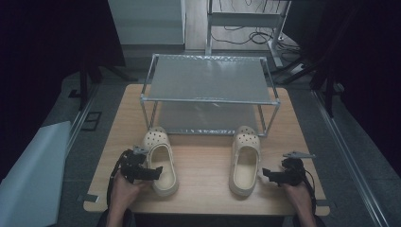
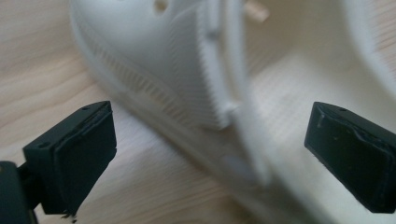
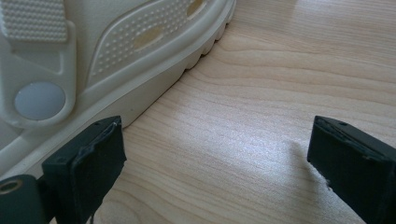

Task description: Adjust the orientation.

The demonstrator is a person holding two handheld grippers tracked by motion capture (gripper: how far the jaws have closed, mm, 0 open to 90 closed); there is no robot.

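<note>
Two cream shoes sit on the wooden counter (image 1: 203, 156), toes pointing far, toward a metal rack (image 1: 208, 90). The left shoe (image 1: 161, 163) is near the left side and the right shoe (image 1: 245, 161) is near the right side, with bare wood between them.

The left tongs (image 1: 152, 171) are at the left shoe's near end, by the heel. Their jaws are wide open. In the left gripper view the left tongs (image 2: 210, 154) have one jaw outside the shoe's wall (image 2: 187, 84) over the wood, and the other jaw over the inside of the shoe. The wall stands between the jaws, but they are not pressing on it.

The right tongs (image 1: 265, 174) are just right of the right shoe's near end. Their jaws are wide open too. In the right gripper view the right tongs (image 3: 215, 163) have bare wood between the jaws, and the right shoe (image 3: 93, 60) is just past the left jaw. I cannot tell if that jaw touches the sole.

A hand (image 1: 124, 191) holds the left tongs and another hand (image 1: 298, 191) holds the right tongs, both at the near edge.
</note>
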